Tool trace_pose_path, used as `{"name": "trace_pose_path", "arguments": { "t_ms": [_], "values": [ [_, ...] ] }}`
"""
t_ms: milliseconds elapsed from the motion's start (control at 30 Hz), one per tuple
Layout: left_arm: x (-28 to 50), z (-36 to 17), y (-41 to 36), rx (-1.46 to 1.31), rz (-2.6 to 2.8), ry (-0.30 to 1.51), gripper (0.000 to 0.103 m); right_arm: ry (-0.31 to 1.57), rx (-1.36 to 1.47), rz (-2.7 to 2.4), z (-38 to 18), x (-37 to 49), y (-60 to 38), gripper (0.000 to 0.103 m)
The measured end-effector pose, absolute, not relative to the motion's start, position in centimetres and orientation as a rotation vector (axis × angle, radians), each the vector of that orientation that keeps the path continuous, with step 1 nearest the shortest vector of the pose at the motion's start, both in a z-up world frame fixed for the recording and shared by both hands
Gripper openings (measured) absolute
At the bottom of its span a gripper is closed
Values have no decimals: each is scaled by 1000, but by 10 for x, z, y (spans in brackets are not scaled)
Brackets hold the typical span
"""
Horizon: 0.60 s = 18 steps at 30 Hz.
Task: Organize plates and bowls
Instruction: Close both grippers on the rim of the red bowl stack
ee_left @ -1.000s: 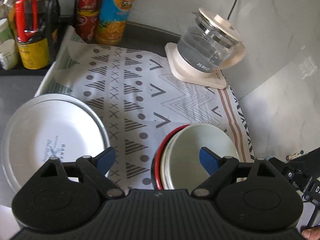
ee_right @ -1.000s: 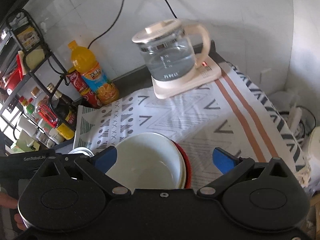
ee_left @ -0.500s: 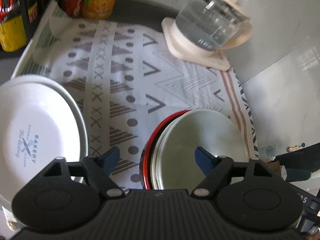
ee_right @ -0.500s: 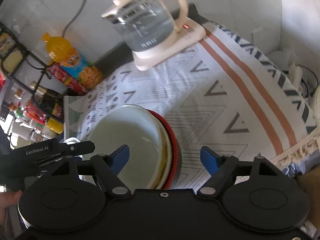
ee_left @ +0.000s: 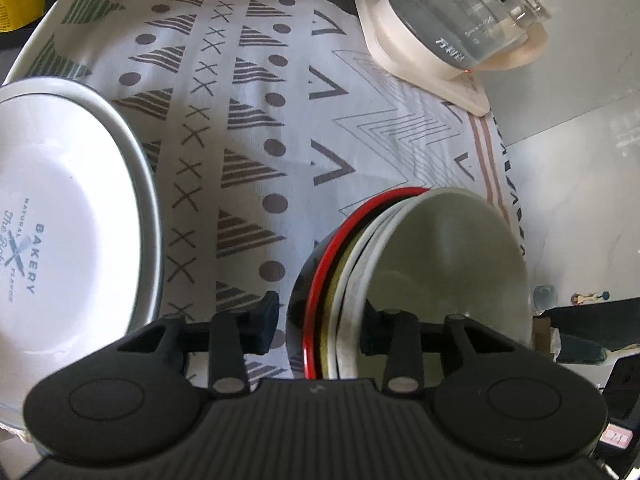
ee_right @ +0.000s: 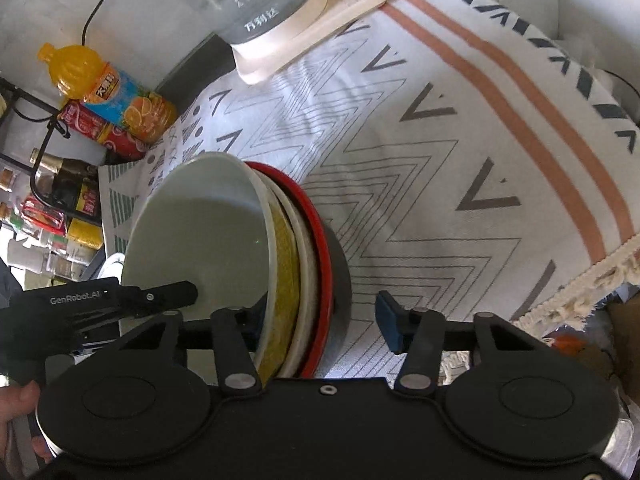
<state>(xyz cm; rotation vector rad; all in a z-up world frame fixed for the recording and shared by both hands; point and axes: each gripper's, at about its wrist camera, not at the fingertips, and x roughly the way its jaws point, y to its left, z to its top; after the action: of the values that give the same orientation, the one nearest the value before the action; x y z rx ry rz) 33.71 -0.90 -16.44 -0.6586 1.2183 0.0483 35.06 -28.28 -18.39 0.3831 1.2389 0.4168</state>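
Observation:
A stack of nested bowls (ee_left: pixel 404 264) sits on the patterned cloth: a pale green-white bowl on top, then yellow, white and a red-rimmed dark one. My left gripper (ee_left: pixel 318 326) straddles the stack's left rims, jaws open, one finger inside the top bowl. My right gripper (ee_right: pixel 320 320) straddles the right rims of the same stack (ee_right: pixel 224 248), jaws open, its left finger inside the top bowl. A white "Bakery" plate (ee_left: pixel 60 236) lies to the left, apart from both grippers.
A glass kettle on a cream base (ee_left: pixel 452 36) stands at the back; it also shows in the right wrist view (ee_right: pixel 280 12). An orange juice bottle (ee_right: pixel 104 84) and red cans (ee_right: pixel 100 132) stand back left by a rack. The cloth's fringed edge (ee_right: pixel 592 284) is at right.
Both grippers have moved down and forward onto the bowl stack. Their fingers now straddle its rims from opposite sides, and their jaws have narrowed.

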Motion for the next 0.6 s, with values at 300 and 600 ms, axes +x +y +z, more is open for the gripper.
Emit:
{"name": "trace_pose_path", "arguments": {
  "t_ms": [300,600],
  "values": [
    [333,-165,-12,-636,26,1201,29,1245,309,425,-186,356,-269,33],
    [323,-154,-6,-650,51,1173,29,1208,304,451,-174,354,-265,33]
  ]
}}
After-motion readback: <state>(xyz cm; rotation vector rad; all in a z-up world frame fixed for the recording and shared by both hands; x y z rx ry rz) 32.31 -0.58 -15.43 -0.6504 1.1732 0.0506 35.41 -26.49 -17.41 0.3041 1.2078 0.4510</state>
